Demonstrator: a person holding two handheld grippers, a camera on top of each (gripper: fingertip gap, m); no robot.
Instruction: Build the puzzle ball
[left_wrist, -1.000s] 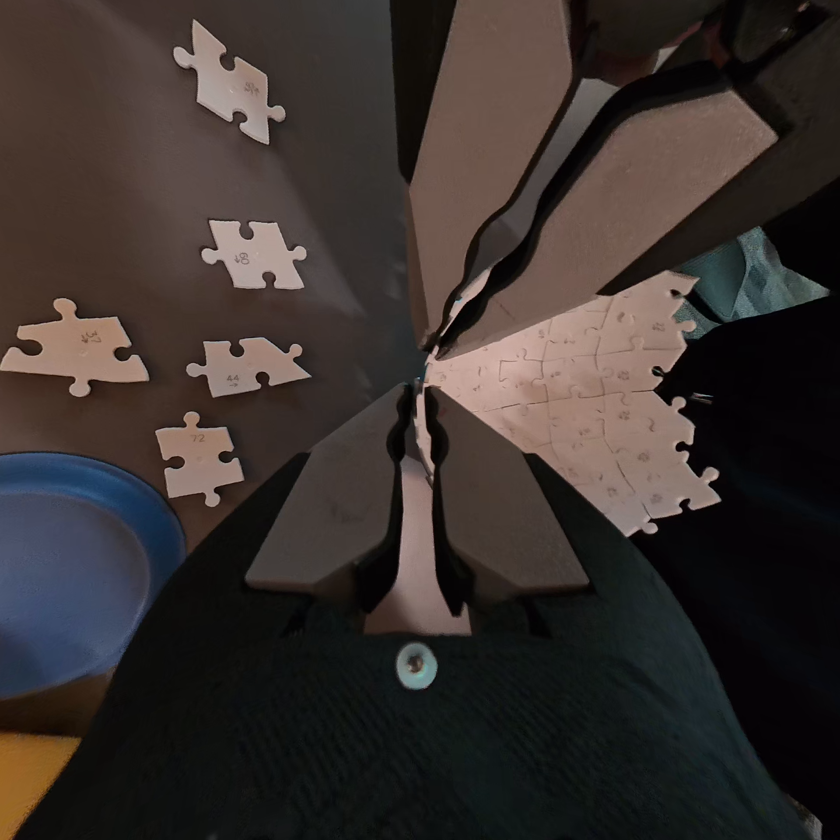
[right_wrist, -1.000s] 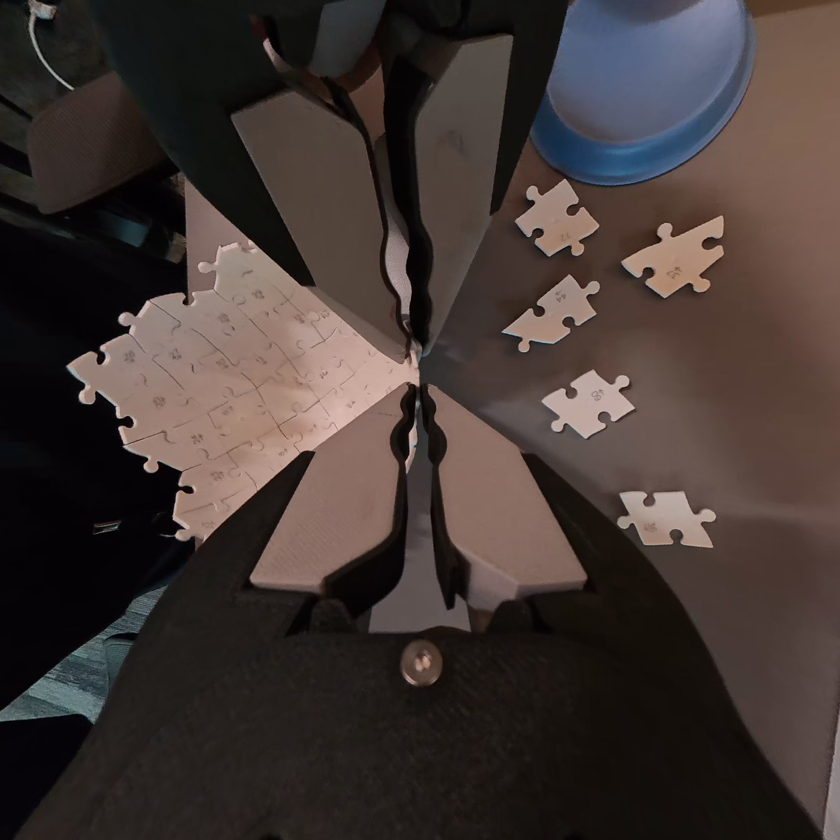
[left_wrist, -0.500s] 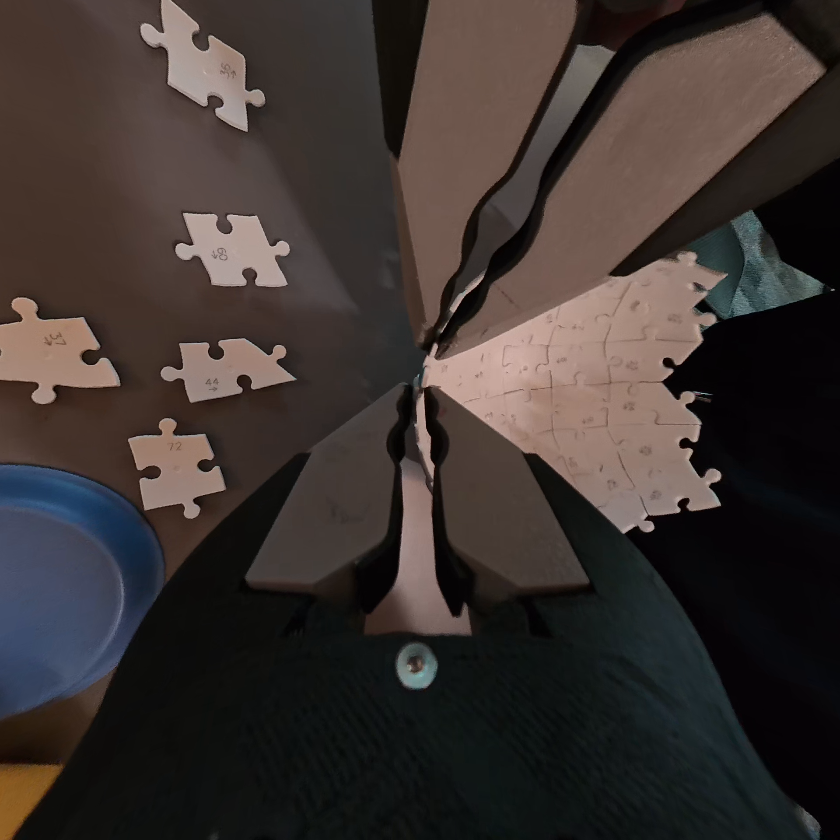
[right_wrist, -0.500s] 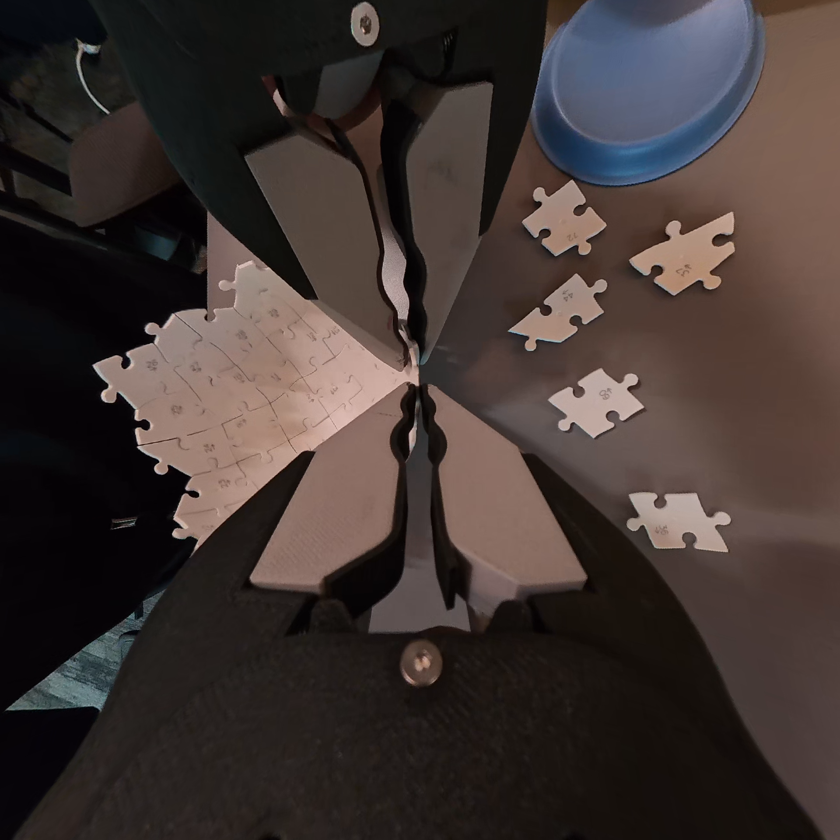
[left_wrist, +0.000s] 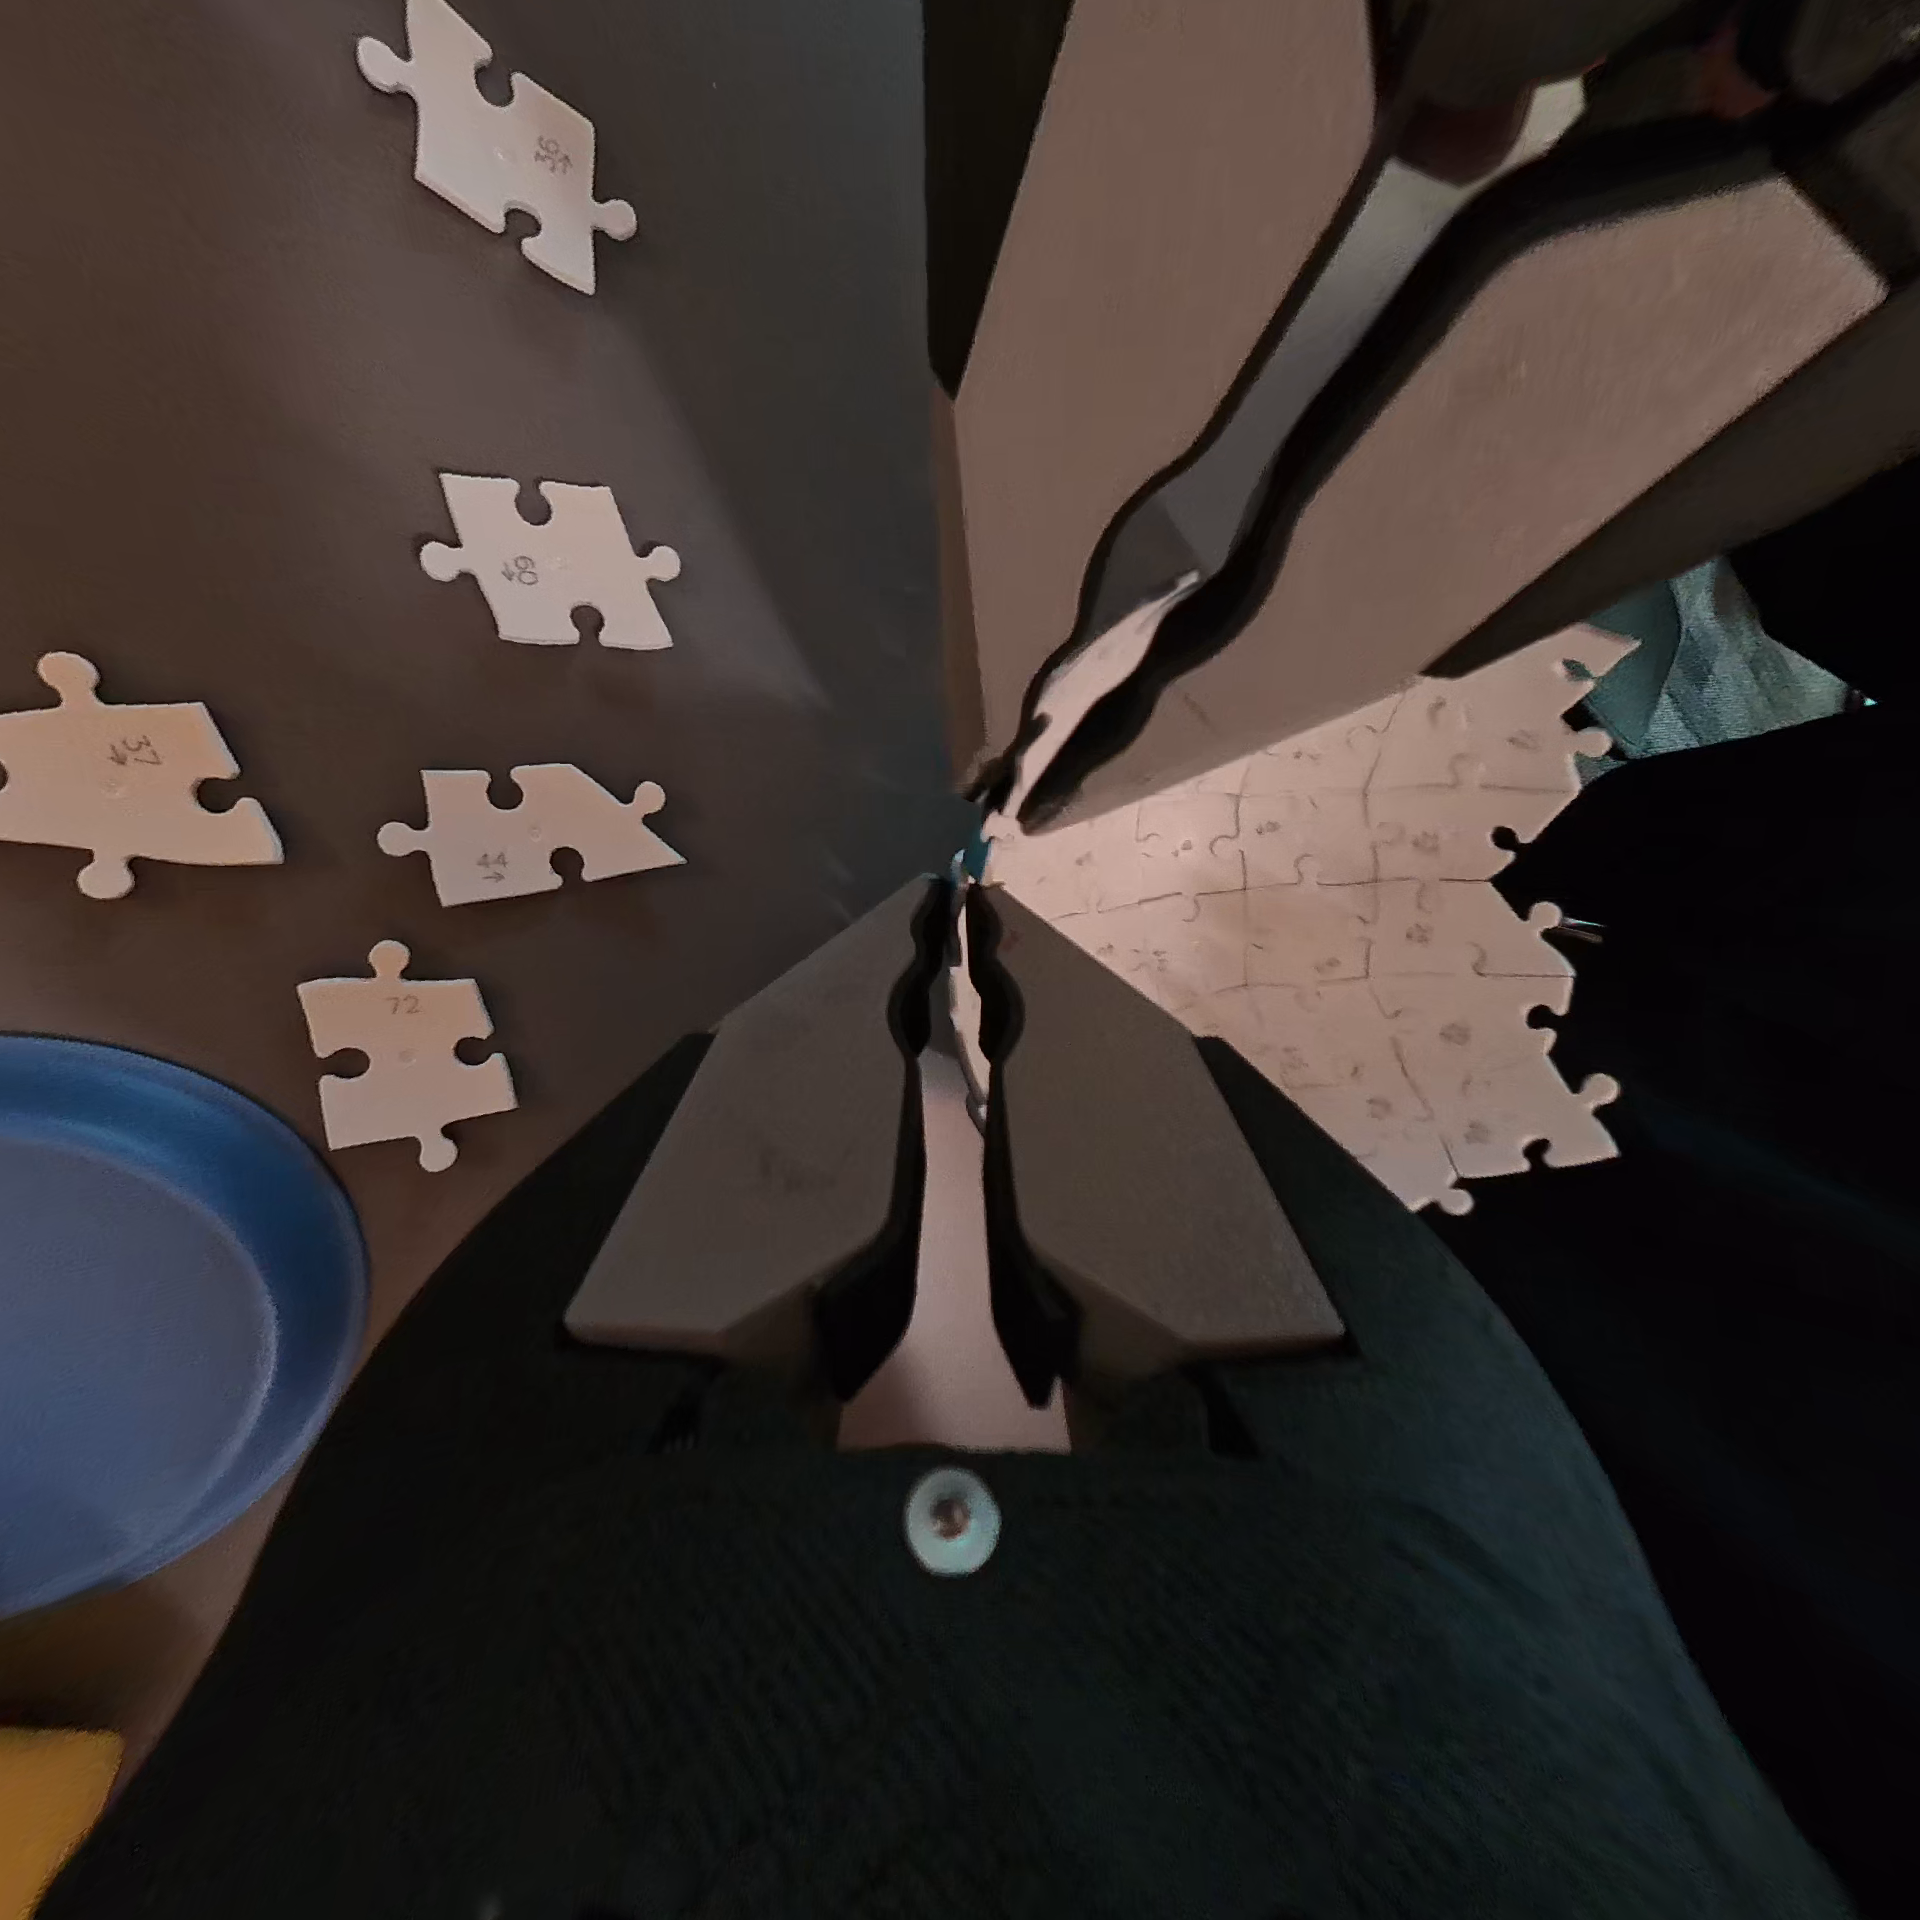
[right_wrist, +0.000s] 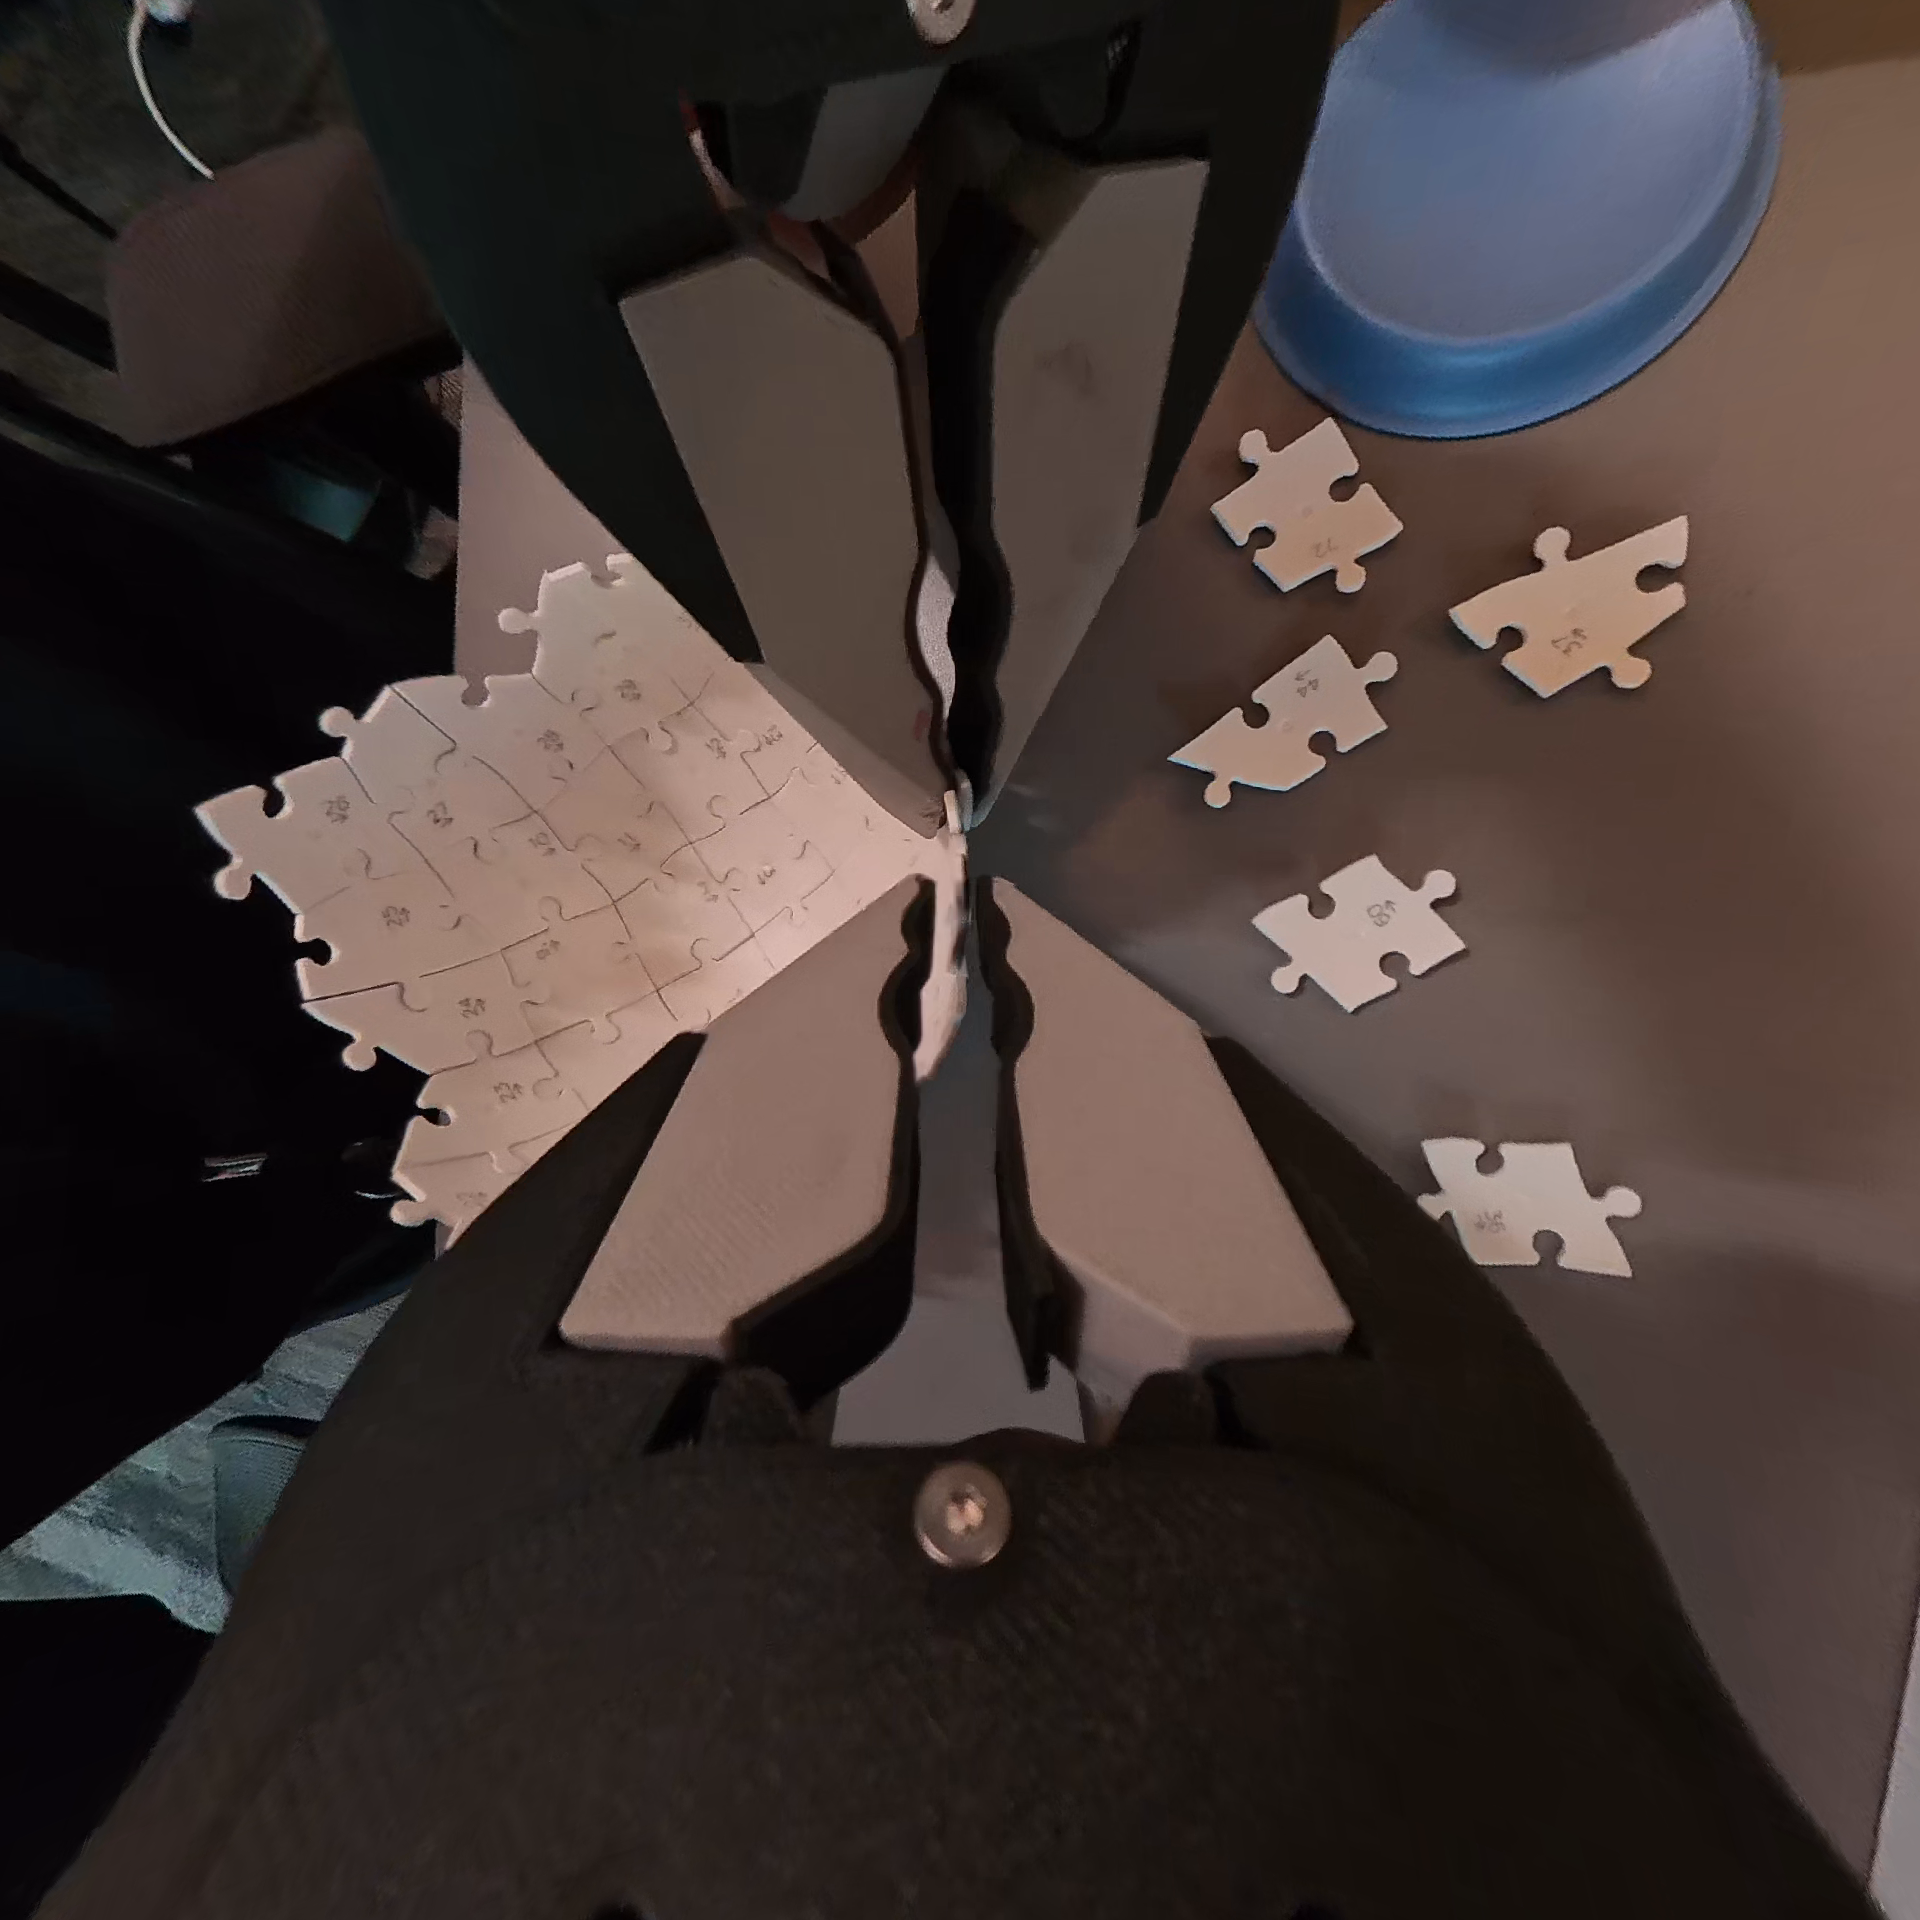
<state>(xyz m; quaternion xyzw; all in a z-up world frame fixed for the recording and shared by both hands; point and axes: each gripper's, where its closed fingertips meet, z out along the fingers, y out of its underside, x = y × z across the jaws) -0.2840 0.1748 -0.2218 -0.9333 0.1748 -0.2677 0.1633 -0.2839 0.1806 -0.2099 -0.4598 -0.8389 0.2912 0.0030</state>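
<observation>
1. The curved sheet of joined puzzle pieces (left_wrist: 1340, 935) is held above the dark table (left_wrist: 260, 416), at its edge.
2. The left gripper (left_wrist: 954, 894) is clamped narrowly on the sheet's tip.
3. The right gripper (right_wrist: 971, 894) is pinched on the same tip from the opposite side.
4. Five loose pieces (left_wrist: 551, 566) are spread on the table near a blue plate (left_wrist: 156, 1320).

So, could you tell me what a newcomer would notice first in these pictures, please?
The eye lands first on the two tools meeting tip to tip: the left tool and the right tool, both shut on the edge of the curved white puzzle section. Next come five loose pieces lying apart on the dark table, beside a blue dish.
</observation>
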